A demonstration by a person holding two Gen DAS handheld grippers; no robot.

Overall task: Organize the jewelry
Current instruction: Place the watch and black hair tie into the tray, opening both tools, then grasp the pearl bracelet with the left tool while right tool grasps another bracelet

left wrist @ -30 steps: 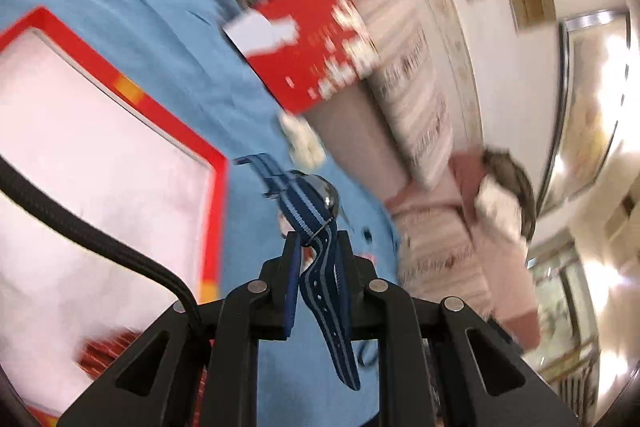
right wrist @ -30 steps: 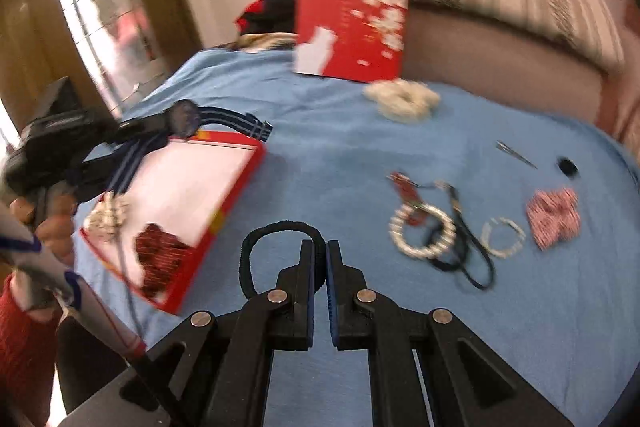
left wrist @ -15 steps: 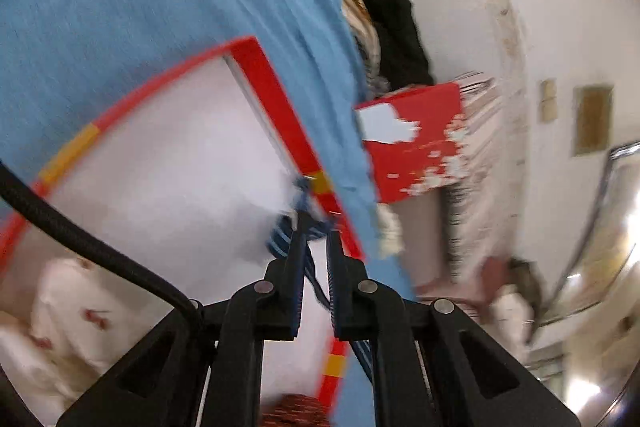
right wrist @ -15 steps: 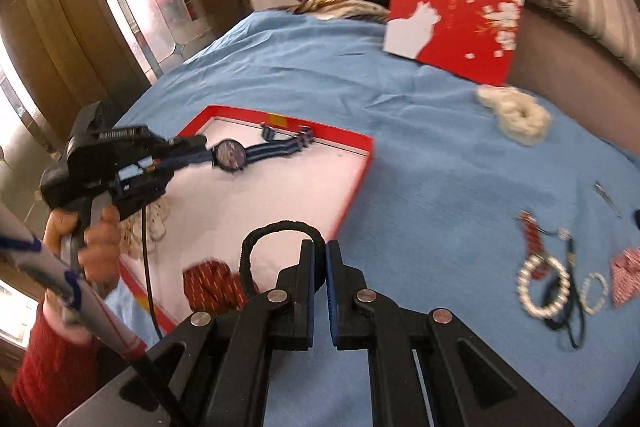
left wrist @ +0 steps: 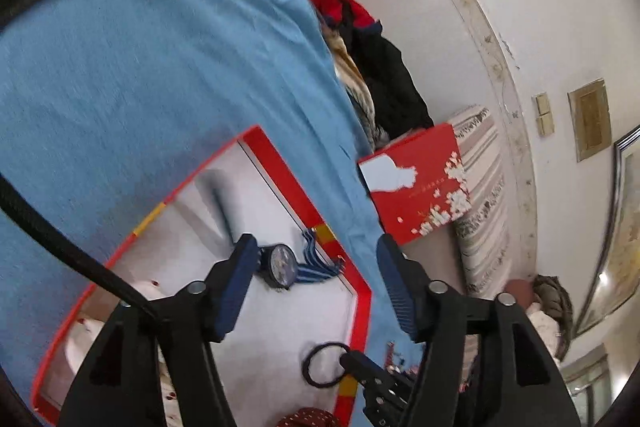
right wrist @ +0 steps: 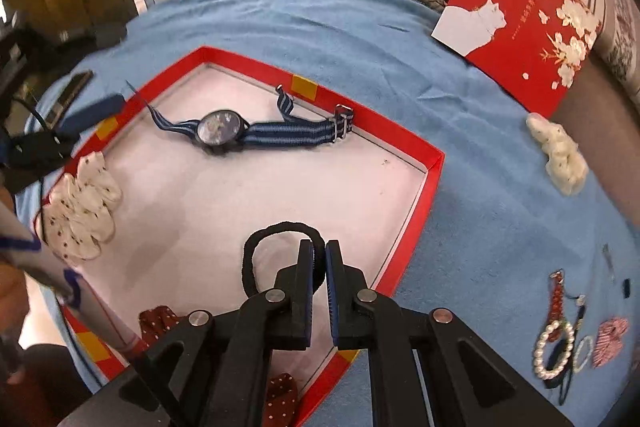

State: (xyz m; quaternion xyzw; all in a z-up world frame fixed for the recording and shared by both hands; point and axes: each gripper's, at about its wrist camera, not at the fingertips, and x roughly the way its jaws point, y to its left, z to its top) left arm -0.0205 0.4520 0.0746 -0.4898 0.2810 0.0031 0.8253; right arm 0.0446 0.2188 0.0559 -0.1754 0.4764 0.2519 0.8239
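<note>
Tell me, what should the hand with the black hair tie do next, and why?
Probably open its fingers and let go. The right gripper is shut on the black hair tie, which hangs over the white floor of the red tray, beside the watch already laid there. The left gripper has just been opening, with nothing between its fingers.

Red dotted scrunchie (right wrist: 280, 401): partly hidden behind right gripper (right wrist: 319, 267).
Small dark items (right wrist: 626, 287): too small to identify.
White scrunchie (left wrist: 120, 311): mostly hidden behind gripper body.
</note>
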